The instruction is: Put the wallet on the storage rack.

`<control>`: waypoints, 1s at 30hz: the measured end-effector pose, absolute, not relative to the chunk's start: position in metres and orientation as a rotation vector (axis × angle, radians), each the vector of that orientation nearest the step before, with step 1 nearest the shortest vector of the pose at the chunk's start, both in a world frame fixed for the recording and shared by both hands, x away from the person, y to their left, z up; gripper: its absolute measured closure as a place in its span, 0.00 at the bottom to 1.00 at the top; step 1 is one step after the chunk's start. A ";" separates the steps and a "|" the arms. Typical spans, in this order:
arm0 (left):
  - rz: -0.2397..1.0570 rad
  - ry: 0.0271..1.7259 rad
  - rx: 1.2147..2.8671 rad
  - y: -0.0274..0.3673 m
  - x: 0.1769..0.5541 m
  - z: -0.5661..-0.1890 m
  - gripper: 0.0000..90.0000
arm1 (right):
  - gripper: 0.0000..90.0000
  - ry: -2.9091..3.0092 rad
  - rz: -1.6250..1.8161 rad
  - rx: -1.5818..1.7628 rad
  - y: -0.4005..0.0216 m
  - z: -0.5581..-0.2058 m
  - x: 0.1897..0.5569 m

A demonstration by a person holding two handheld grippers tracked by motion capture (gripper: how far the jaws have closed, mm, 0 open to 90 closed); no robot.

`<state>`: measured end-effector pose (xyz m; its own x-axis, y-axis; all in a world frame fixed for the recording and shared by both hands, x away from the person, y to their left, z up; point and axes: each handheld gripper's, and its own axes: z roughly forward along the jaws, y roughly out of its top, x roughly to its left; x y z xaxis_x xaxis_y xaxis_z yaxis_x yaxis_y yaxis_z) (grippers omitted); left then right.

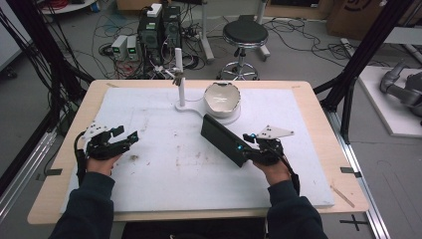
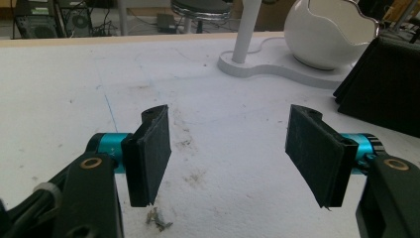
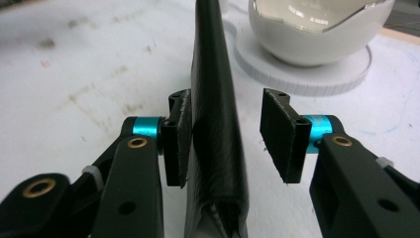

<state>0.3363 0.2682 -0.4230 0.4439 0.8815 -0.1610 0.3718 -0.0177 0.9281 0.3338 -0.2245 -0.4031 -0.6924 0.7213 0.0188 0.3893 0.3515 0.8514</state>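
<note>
A black flat case (image 1: 224, 141) stands on its long edge on the white mat, running from near the bowl toward the right hand. My right gripper (image 1: 247, 143) is at its near end, open, with the case (image 3: 213, 74) between the jaws. In the right gripper view the left pad (image 3: 177, 141) lies against the case and the right pad (image 3: 280, 134) stands clear of it. My left gripper (image 1: 127, 135) rests at the mat's left side, open with nothing between its pads (image 2: 230, 148); the case (image 2: 384, 89) is far to its right.
A white egg-shaped bowl (image 1: 222, 98) sits on a white base with an upright post (image 1: 181, 89), just beyond the case's far end. The white mat (image 1: 164, 164) covers the wooden table. A stool (image 1: 244, 35) and cables lie on the floor behind.
</note>
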 end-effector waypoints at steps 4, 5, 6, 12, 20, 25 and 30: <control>0.583 1.119 1.607 0.268 0.337 -0.423 0.38 | 0.60 2.285 1.272 0.984 -0.225 -0.410 0.335; 0.584 1.119 1.607 0.268 0.337 -0.423 0.38 | 0.58 2.287 1.279 0.987 -0.225 -0.412 0.335; 0.584 1.117 1.607 0.268 0.337 -0.423 0.38 | 0.56 2.288 1.283 0.984 -0.226 -0.414 0.336; 0.579 1.114 1.613 0.267 0.337 -0.424 0.38 | 0.50 2.317 1.267 1.008 -0.228 -0.427 0.342; 0.573 1.114 1.616 0.266 0.337 -0.424 0.38 | 0.54 2.447 1.167 0.974 -0.220 -0.442 0.350; 0.572 1.115 1.619 0.267 0.337 -0.424 0.38 | 0.82 2.429 1.210 0.934 -0.225 -0.436 0.348; 0.570 1.119 1.618 0.266 0.338 -0.425 0.38 | 0.83 2.336 1.326 0.928 -0.233 -0.424 0.344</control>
<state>0.3377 0.2665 -0.4247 0.4515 0.8770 -0.1647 0.3829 -0.0237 0.9235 0.3440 -0.2329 -0.4237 -0.7470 0.6625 0.0549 0.3867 0.3658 0.8465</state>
